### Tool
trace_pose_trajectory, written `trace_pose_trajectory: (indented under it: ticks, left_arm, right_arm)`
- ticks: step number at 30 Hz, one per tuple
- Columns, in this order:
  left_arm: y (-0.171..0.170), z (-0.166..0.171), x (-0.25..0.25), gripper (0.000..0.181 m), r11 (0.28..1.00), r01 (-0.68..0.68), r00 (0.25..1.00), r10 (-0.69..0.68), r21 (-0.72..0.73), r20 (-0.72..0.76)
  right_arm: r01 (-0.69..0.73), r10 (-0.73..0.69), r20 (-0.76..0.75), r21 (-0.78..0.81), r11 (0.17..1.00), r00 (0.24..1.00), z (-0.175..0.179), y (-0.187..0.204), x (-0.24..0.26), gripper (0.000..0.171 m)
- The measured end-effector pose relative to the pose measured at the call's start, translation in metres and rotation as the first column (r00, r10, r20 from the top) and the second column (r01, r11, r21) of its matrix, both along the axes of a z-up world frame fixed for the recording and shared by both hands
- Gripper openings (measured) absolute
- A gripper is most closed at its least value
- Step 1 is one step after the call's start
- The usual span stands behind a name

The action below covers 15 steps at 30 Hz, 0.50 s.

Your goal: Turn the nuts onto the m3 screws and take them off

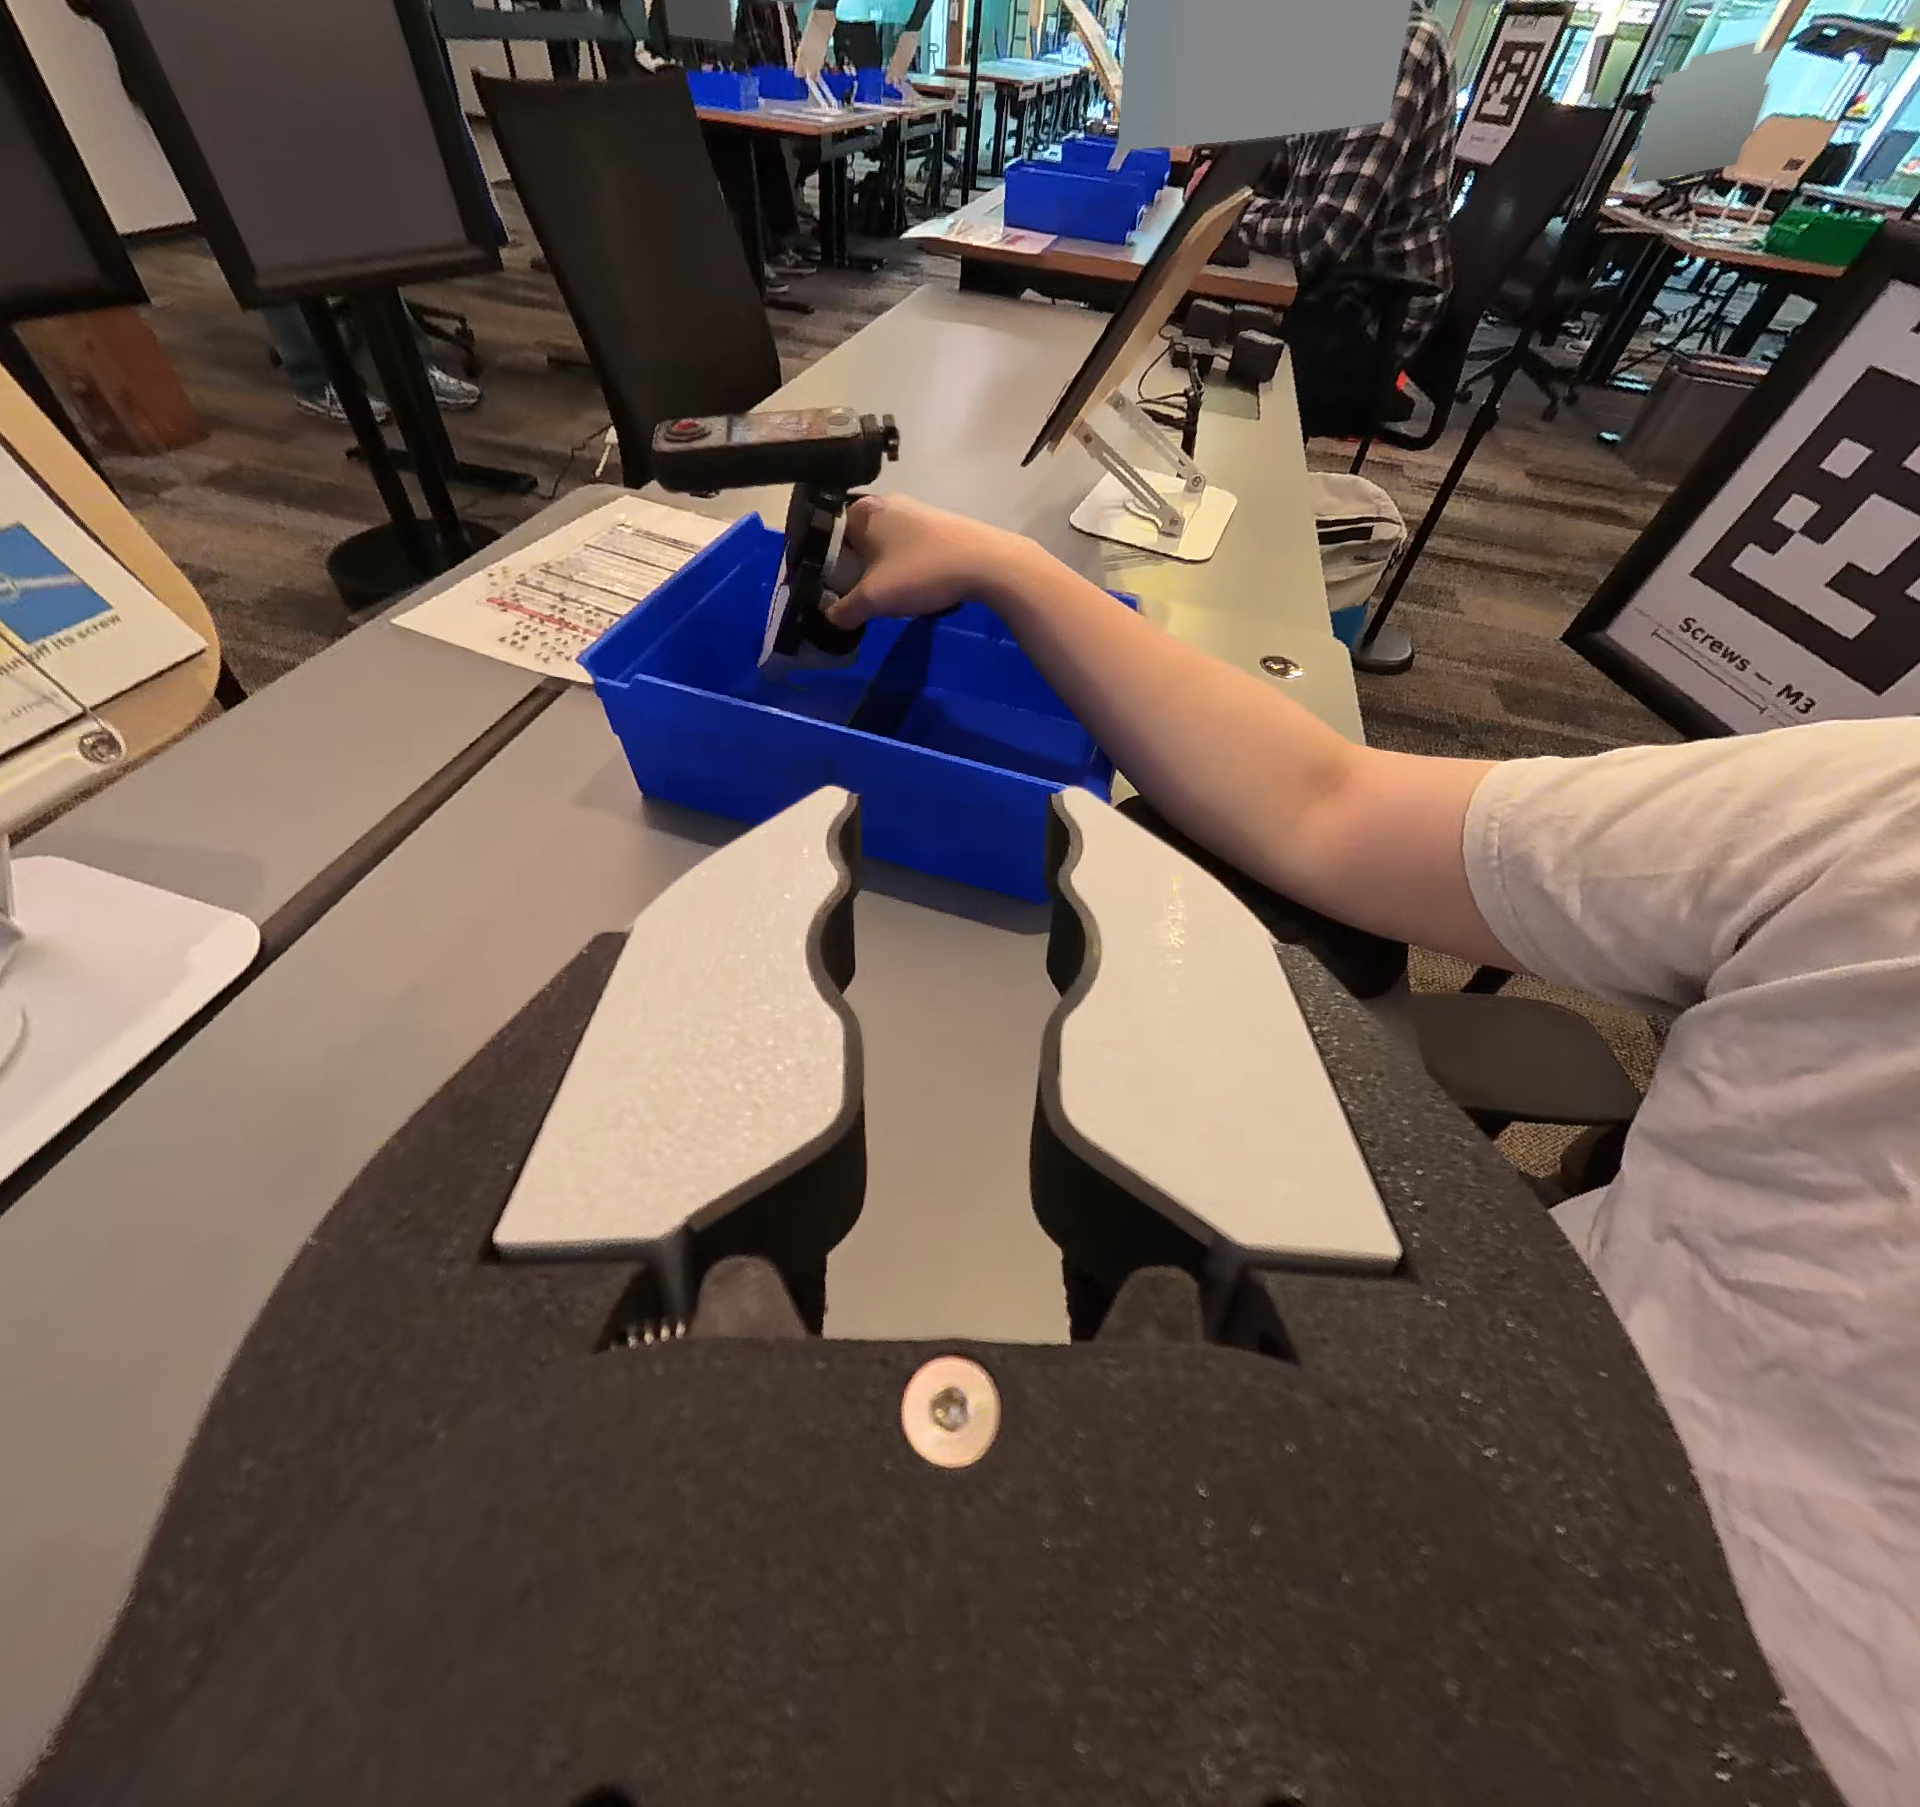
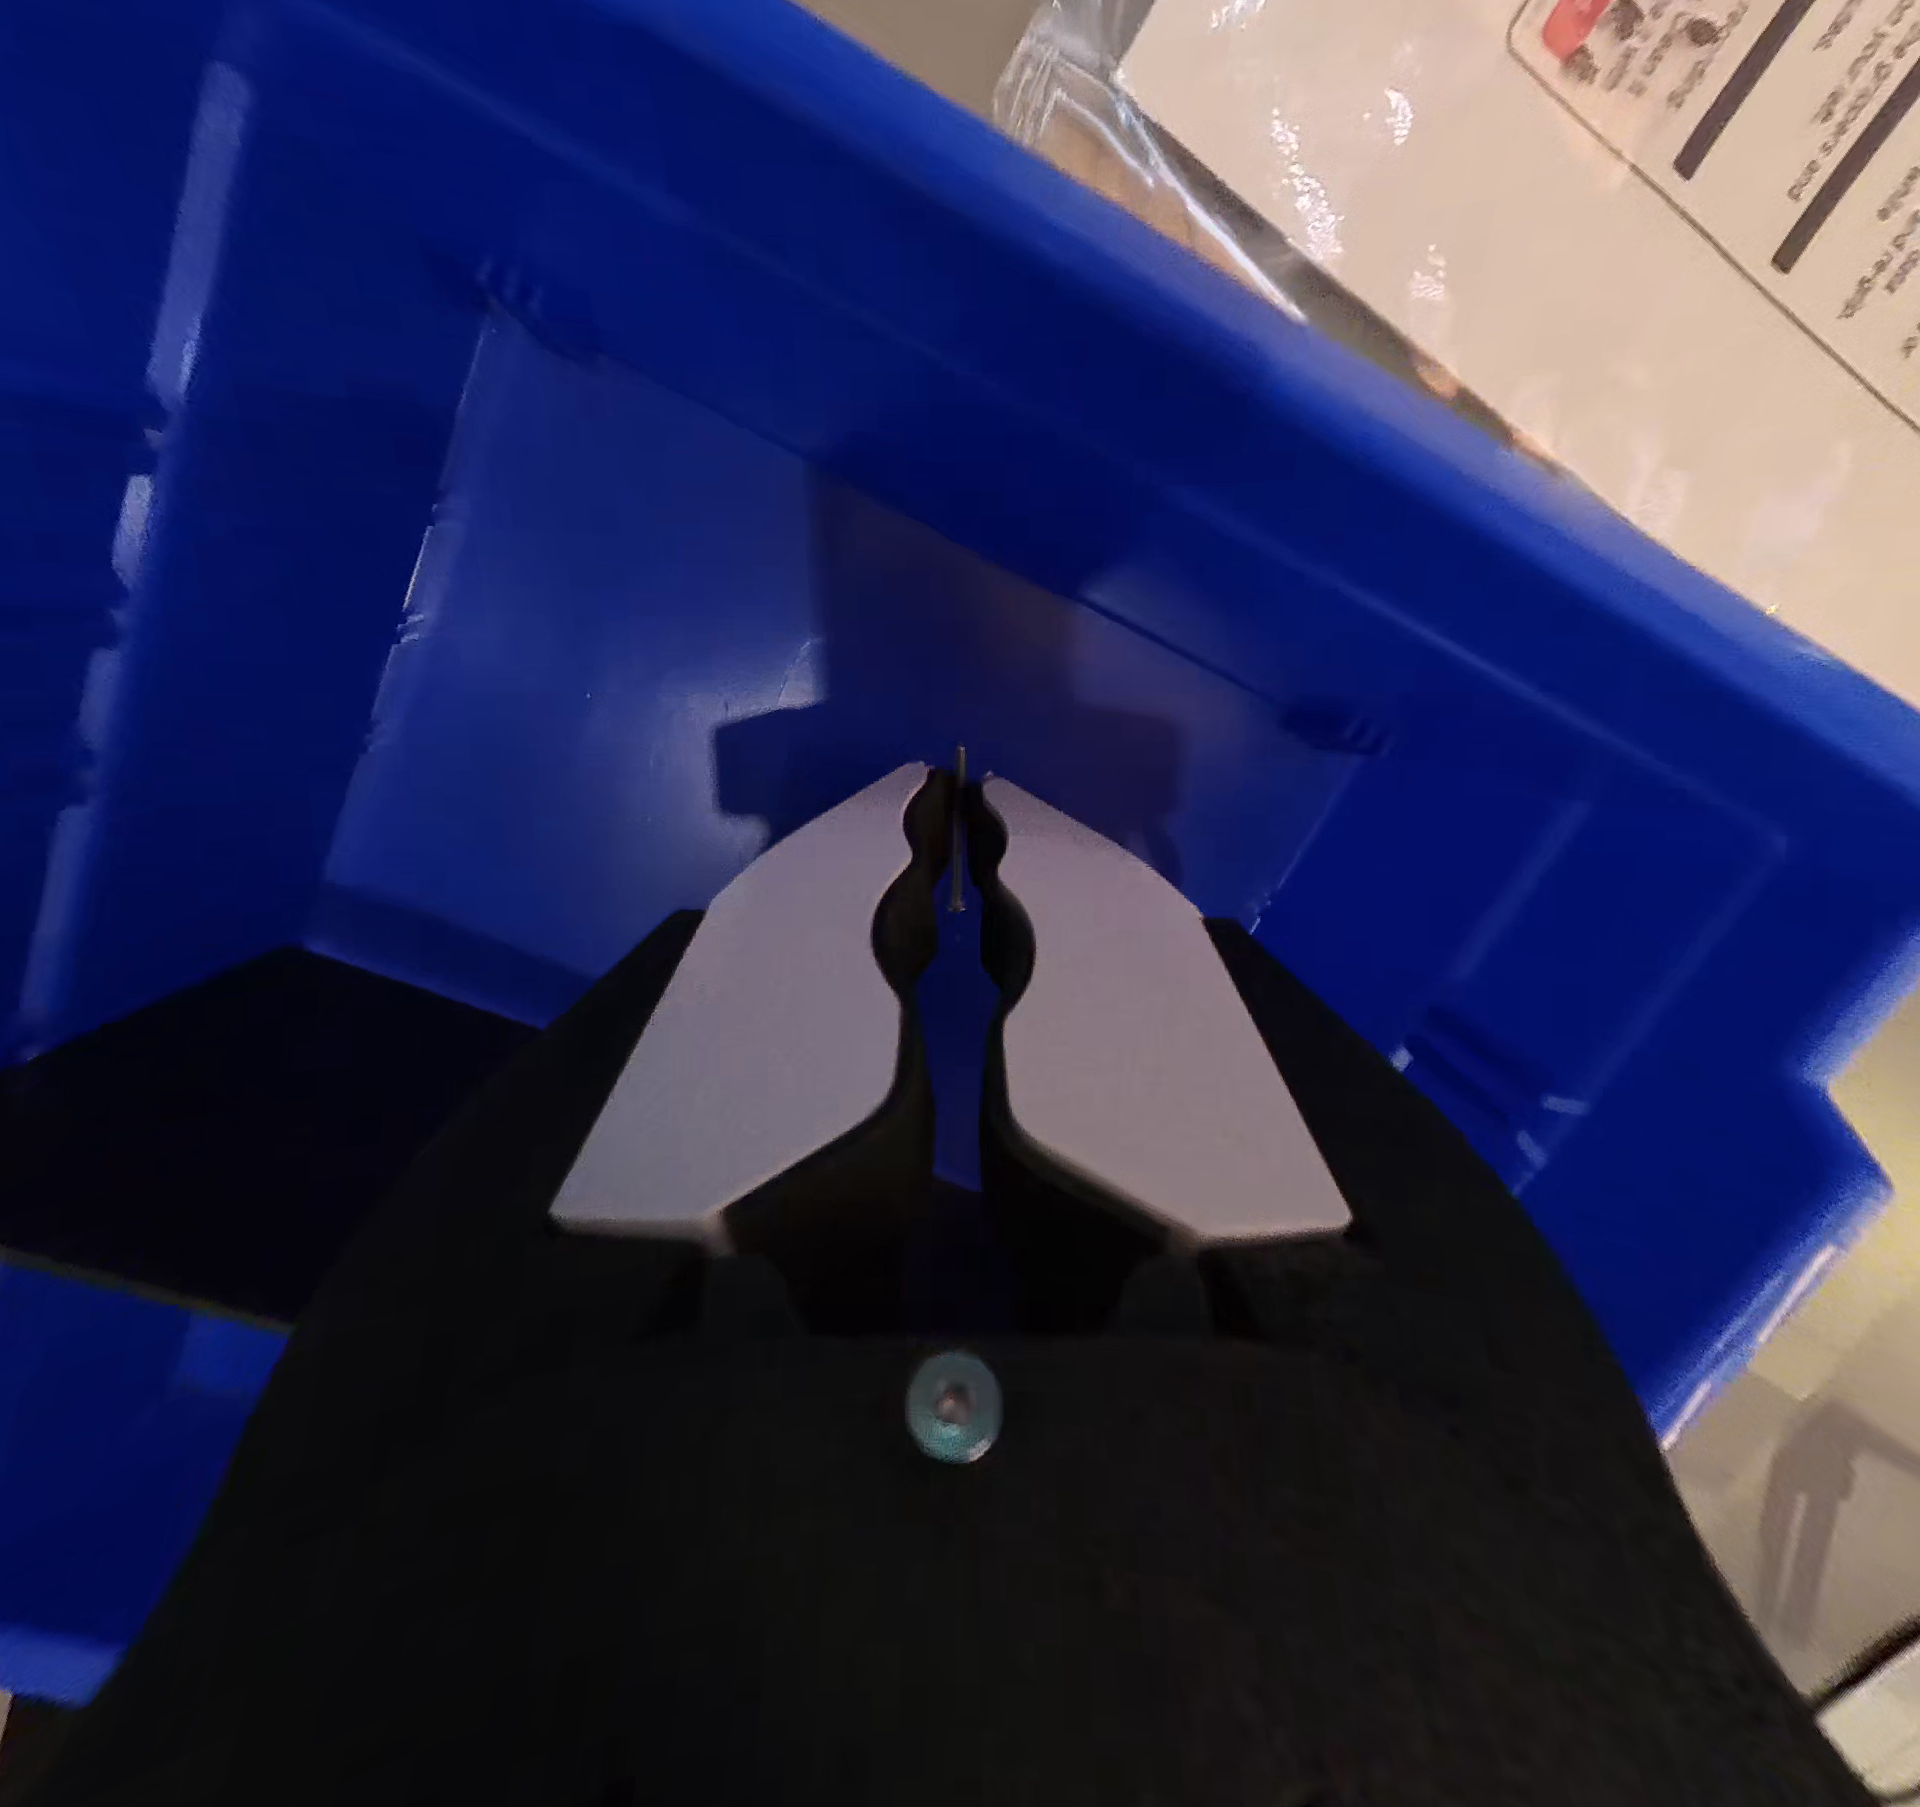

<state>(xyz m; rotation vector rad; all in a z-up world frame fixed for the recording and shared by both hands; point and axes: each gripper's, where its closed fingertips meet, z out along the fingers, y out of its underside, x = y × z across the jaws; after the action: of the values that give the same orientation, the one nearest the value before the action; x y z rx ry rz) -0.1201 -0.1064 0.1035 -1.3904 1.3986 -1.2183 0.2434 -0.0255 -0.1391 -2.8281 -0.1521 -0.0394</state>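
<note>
Risk: the thin screw (image 2: 957, 827) sits pinched only near the tips of the right gripper (image 2: 956, 781), so a tilt or bump vs the blue bin (image 2: 1351, 531) wall could let it slip & drop into the bin. Right gripper is nearly closed on it, nose-down inside the bin. Left gripper (image 1: 951, 812) hovers just short of the bin, jaws apart w/ nothing between them. No nuts visible.
</note>
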Motion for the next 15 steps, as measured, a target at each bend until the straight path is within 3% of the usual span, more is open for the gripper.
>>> trace_pose_trajectory:
  ticks: [3,7,11,13,15]
  left_arm:
    - [0.004,-0.001,-0.001,0.033,1.000,-0.011,1.000,0.010,-0.009,-0.012]
    - [0.014,0.002,-0.011,0.035,0.999,-0.048,0.998,0.049,0.004,-0.027]
    - [0.051,0.017,-0.063,0.035,0.961,-0.240,0.964,0.252,0.135,-0.081]
    - [0.082,0.006,-0.111,0.035,0.893,-0.401,0.876,0.439,0.201,-0.201]
    - [0.109,-0.027,-0.167,0.035,0.810,-0.526,0.705,0.585,0.257,-0.400]
  right_arm:
    - [-0.014,0.014,0.005,-0.021,1.000,1.000,-0.002,-0.001,0.000,0.005]
    - [-0.014,0.014,0.008,0.037,0.999,1.000,0.010,0.002,0.002,0.021]
    - [-0.035,0.027,0.030,0.306,0.952,0.999,0.086,0.009,-0.014,0.023]
    - [-0.097,0.090,0.037,0.479,0.873,0.995,0.136,0.012,-0.043,0.023]
    - [-0.158,0.169,0.040,0.605,0.780,0.985,0.174,0.013,-0.078,0.022]
